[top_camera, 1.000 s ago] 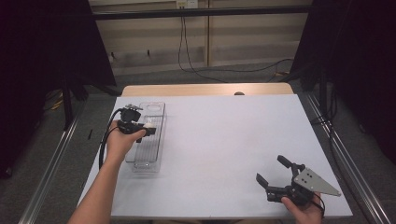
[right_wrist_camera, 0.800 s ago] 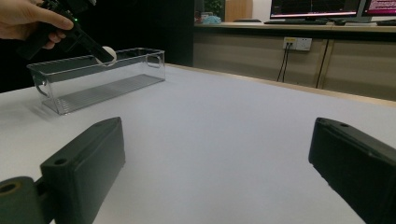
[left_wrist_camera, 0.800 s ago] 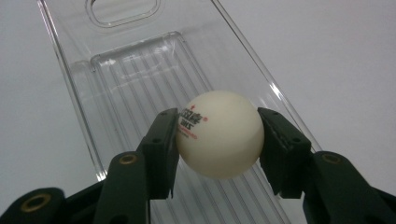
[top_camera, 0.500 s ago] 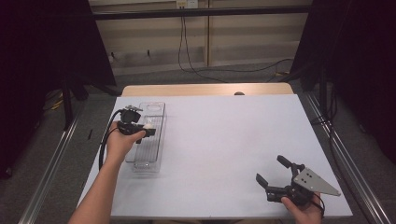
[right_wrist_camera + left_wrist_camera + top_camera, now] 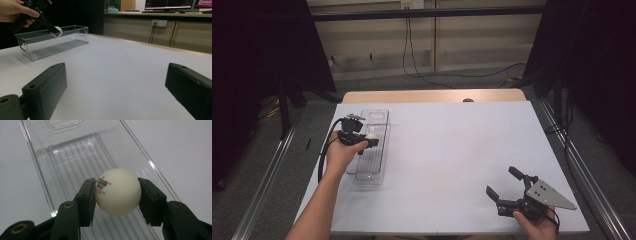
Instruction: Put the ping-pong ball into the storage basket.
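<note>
A white ping-pong ball (image 5: 117, 192) with red print sits between the black jaws of my left gripper (image 5: 117, 195), which is shut on it. The ball (image 5: 370, 136) hangs just above the long clear plastic box (image 5: 373, 165) at the table's left side. In the left gripper view the box's ribbed floor (image 5: 75, 157) lies below the ball. My right gripper (image 5: 506, 186) rests near the front right of the table, wide open, with nothing between its jaws. From the right gripper view I see the box (image 5: 52, 47), the ball (image 5: 58, 30) and the other hand far off at upper left.
The white table top (image 5: 452, 145) stretches between the two grippers. A wooden strip (image 5: 432, 95) borders its far edge. Metal rails (image 5: 582, 165) run along both sides, and cables (image 5: 432, 70) lie on the floor behind.
</note>
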A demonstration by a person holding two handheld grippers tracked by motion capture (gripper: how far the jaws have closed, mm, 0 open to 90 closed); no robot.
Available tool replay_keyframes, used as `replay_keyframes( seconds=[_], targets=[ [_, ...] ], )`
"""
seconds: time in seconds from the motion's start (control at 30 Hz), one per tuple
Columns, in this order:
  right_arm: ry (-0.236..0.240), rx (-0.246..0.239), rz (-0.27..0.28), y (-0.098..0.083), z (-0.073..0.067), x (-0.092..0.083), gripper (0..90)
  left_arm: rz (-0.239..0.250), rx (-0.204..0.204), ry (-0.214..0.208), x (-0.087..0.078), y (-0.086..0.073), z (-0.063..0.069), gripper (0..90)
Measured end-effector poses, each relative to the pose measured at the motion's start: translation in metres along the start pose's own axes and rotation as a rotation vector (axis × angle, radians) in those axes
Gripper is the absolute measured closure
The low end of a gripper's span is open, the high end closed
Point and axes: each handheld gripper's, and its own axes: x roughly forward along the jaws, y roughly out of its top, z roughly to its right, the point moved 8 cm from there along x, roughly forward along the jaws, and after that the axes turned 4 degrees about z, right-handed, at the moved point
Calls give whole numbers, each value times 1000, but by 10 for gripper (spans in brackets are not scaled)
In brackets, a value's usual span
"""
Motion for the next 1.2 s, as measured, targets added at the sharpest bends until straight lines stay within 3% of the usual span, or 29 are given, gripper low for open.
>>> replay_keyframes(
  seconds=[0.47,0.53,0.8,0.87,0.9,1.1,1.2],
  targets=[
    [0,1,0,0,0,0,34,11,0,11,2,0,1,508],
    [0,1,0,0,0,0,34,-12,25,1,0,-1,0,507],
    [0,1,-1,0,0,0,34,-6,11,2,-2,-1,0,483],
    [0,0,-2,0,0,-1,34,15,-3,5,-2,1,1,479],
    [0,1,-1,0,0,-1,33,2,13,5,-3,0,-1,479],
    [-1,0,0,0,0,0,34,13,0,-7,-7,1,1,461],
    [-1,-4,-3,0,0,-1,33,7,12,-11,-9,1,0,448]
  ],
)
